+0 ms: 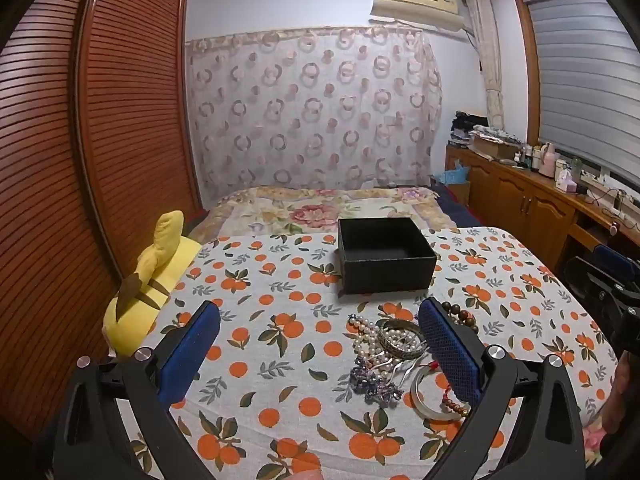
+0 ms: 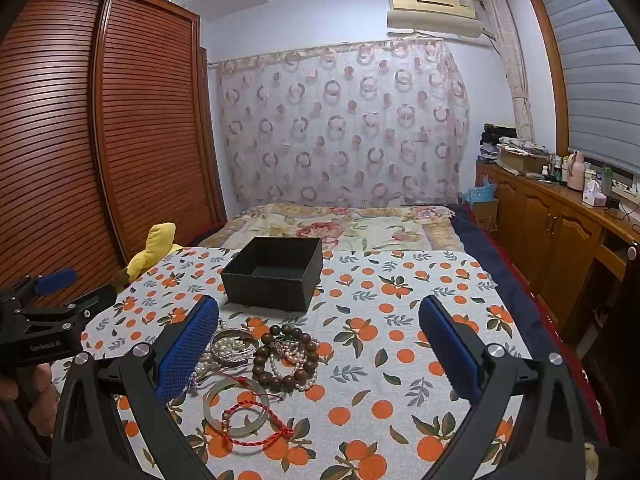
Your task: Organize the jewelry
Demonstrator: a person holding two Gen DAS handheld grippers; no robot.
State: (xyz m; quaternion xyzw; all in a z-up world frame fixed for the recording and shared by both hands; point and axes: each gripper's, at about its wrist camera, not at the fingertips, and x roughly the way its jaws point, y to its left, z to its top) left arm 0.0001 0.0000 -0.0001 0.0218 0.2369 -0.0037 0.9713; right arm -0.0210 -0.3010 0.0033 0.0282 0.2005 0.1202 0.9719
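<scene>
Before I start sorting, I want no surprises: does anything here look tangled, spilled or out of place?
Yes. The jewelry lies in one heap on the orange-print cloth, not in the empty black box. The pearl strands are tangled with the wooden bead bracelet, and a red cord bracelet lies over the jade bangle. Nothing looks broken.

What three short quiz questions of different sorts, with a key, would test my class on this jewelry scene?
1. True or false: the black box already holds jewelry.
2. Multiple choice: the red cord lies across which piece? A) jade bangle B) wooden bead bracelet C) metal bangle
3. Fill in: both the left gripper and the right gripper are ____.

Key: 1 false, the visible interior is bare; 2 A; 3 open, holding nothing.
</scene>
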